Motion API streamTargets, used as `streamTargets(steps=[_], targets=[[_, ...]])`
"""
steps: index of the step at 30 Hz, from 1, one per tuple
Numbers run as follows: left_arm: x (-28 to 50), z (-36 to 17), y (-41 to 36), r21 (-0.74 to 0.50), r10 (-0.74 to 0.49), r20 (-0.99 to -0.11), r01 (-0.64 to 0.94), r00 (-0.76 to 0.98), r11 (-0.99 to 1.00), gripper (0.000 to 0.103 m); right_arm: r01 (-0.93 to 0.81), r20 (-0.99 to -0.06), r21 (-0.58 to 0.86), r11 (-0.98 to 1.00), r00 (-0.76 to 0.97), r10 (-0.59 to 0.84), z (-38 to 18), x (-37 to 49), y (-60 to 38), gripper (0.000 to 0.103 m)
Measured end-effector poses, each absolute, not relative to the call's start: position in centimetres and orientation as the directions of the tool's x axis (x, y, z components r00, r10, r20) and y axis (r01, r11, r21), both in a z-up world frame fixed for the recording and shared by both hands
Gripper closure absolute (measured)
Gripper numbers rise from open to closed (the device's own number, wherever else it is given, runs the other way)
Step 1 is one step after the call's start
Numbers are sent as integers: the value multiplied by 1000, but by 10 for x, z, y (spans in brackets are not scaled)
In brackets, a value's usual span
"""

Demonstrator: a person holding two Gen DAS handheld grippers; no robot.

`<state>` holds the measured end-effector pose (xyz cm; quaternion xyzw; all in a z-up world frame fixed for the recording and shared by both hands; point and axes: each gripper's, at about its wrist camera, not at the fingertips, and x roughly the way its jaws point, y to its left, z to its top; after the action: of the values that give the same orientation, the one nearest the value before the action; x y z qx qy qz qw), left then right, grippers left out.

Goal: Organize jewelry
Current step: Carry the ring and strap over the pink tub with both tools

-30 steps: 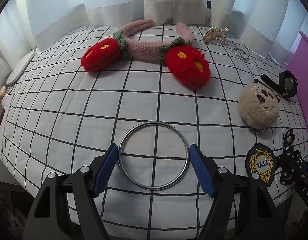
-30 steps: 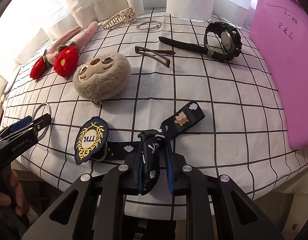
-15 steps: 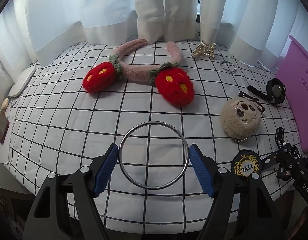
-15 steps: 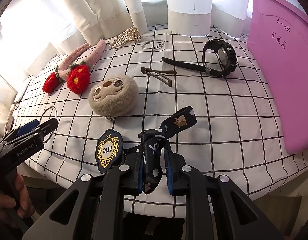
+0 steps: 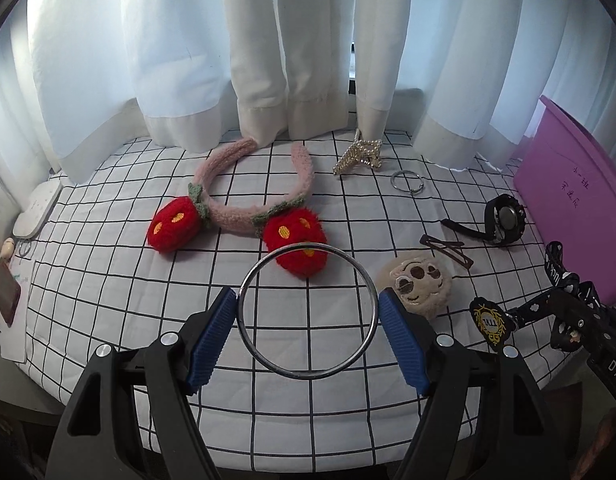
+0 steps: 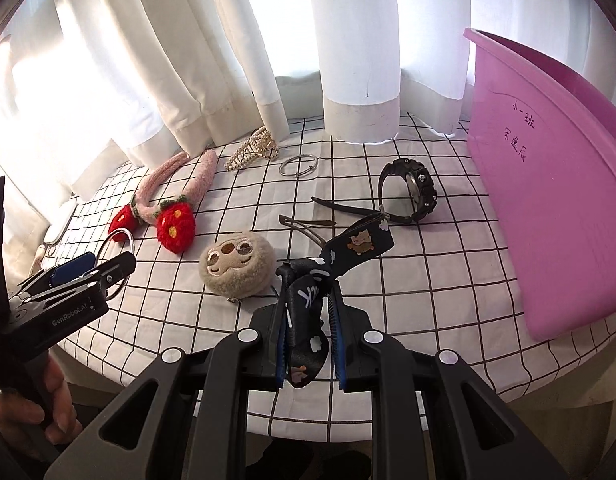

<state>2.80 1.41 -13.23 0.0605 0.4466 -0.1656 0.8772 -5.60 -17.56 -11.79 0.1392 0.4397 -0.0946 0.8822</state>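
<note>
My left gripper is shut on a large metal ring, its blue pads pressing the ring's two sides, and holds it above the checked tablecloth. The right wrist view shows that gripper and the ring at the left. My right gripper is shut on a dark cloud-print strap, whose free end sticks up ahead. In the left wrist view the strap's black-and-gold badge hangs beside the right gripper. A pink bin stands at the right.
On the cloth lie a pink strawberry headband, a beige plush face, a black watch, a brown hair clip, a pearl claw clip and a thin bangle. White curtains hang behind. A phone lies off the left edge.
Both grippers have risen from the table, carrying the ring and the strap up with them. The badge has come off the cloth. More curtain shows in both views.
</note>
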Motion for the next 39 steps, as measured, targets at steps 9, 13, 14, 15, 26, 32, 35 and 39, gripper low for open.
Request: streamTargets(steps=[9,13,14,15,26,32,35,39], targets=[[22,-76,-43,-23,-340,-733,478,589,878,32,326,-695,174,929,709,-118,-51,-71,-211,86],[18,-46,-79,-47,-426,-696,555,578,831,32,360,-645,176,916,746,-169,-20,-83,-236,86],[17,-41,-89,-52,-444,-689,572,573,819,32,368,-637,176,913,750,-180,-13,-86,-243,86],[16,-35,-100,-54,-461,-681,589,568,806,32,379,-629,177,908,754,-192,-7,-90,-252,86],[-13,16,-241,-90,-629,-617,752,473,653,32,538,-598,161,828,720,-352,31,-136,-368,86],[-30,16,-322,-64,-638,-632,791,439,608,32,574,-654,165,802,673,-347,17,-143,-428,86],[-35,4,-353,-59,-613,-670,794,418,606,32,572,-688,184,800,656,-311,6,-141,-451,86],[-28,-15,-379,-71,-569,-723,777,392,626,32,571,-725,185,800,629,-280,-13,-136,-469,86]])
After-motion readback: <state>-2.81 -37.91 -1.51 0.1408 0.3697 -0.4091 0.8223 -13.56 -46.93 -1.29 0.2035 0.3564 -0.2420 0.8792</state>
